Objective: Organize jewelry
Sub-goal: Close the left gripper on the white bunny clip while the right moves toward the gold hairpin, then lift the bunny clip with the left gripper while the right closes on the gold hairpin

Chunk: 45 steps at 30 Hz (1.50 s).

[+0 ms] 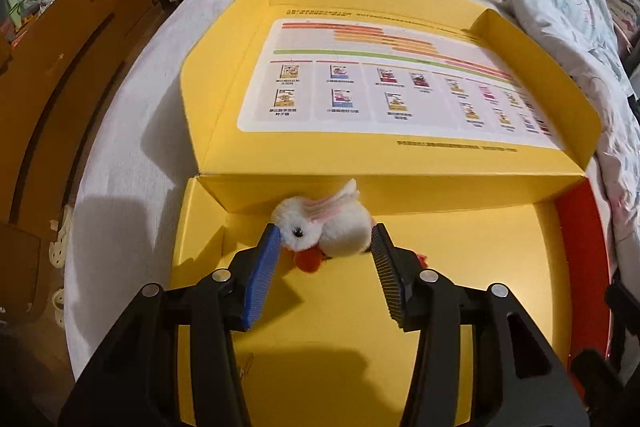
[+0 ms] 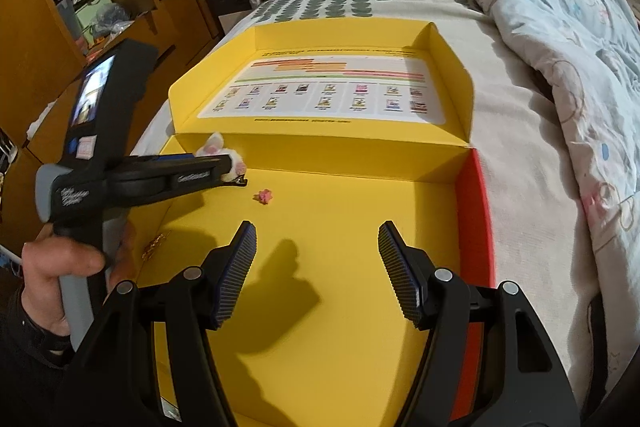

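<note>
Left wrist view: the left tongs [image 1: 326,247] stand spread on either side of a white plush bunny hair clip [image 1: 320,225] at the back left of the yellow box [image 1: 460,267], close against its rear wall. The blue ribbed pad [image 1: 264,275] touches the fluff near the black bead eye; the right pad looks just beside the body, perhaps brushing it, so nothing is pinched yet. I judge the clip very light and soft. The pompom fur will squash and give little resistance, so a hold on the fluff alone may slip or twist. A firmer purchase would be low down, across the dense round body where the metal clip sits under it. The thin pink-lined ear and the orange felt piece [image 1: 308,261] at the front are floppy and poor places to grip. The box floor is smooth, stiff card, so the clip could slide before the pads close.

To the right on the floor, the right wrist view shows a small pink flower charm [image 2: 265,196], tiny and probably hard, needing a fingertip pinch. A gold, chain-like piece [image 2: 154,245] lies near the left wall, fine and limp by the look of it. The right tongs [image 2: 318,273] hang spread and empty over the bare middle of the box. The open lid [image 2: 320,95] has a glossy printed sheet inside. The box rests on a bed [image 2: 520,131] with a matte woven cover and a rumpled quilt.
</note>
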Motion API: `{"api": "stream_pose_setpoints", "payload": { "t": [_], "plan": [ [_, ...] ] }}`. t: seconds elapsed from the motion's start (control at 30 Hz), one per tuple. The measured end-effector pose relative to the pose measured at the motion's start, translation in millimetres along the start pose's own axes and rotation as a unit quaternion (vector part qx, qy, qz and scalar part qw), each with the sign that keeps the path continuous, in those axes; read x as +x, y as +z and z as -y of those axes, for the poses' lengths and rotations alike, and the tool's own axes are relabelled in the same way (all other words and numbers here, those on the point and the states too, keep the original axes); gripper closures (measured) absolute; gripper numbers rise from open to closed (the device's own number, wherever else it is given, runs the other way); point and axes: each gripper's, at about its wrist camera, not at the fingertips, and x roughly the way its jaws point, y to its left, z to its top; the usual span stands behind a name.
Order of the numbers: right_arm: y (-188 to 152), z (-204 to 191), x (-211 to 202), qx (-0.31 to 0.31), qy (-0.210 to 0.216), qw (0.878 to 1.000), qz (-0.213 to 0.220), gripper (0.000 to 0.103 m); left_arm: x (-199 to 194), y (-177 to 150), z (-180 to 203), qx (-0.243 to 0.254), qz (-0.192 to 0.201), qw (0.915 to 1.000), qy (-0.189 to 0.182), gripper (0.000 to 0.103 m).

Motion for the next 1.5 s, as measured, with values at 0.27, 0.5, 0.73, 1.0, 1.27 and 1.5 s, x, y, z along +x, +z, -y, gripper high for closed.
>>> {"api": "stream_pose_setpoints", "payload": {
  "t": [0.27, 0.5, 0.73, 1.0, 1.27, 1.5],
  "plan": [
    [-4.4, -21.2, 13.7, -0.016, -0.002, 1.0, -0.007, 0.037, 16.3, 12.1, -4.6, -0.001, -0.019, 0.9998, -0.008, 0.049],
    [-11.3, -42.9, 24.4, -0.038, 0.004, 0.999, -0.015, 0.037, 18.7, 15.7, -9.8, 0.001, -0.03, 0.999, -0.032, 0.056],
    [-17.8, -70.2, 37.9, -0.059, 0.025, 0.997, -0.033, 0.04, 10.2, 19.7, -20.4, 0.007, -0.036, 0.9973, -0.063, 0.065],
    [-21.5, -95.3, 48.0, -0.055, 0.064, 0.995, -0.051, 0.044, -16.8, 13.5, -42.1, 0.012, -0.015, 0.9962, -0.084, 0.065],
    [-18.7, -116.7, 63.0, -0.007, 0.109, 0.99, -0.084, 0.043, -46.4, 0.0, -66.8, -0.002, 0.011, 0.996, -0.089, 0.065],
    [-22.3, -128.4, 67.1, 0.015, 0.117, 0.988, -0.1, 0.043, -73.6, -11.1, -82.8, -0.01, 0.041, 0.9963, -0.075, 0.065]
  ]
}}
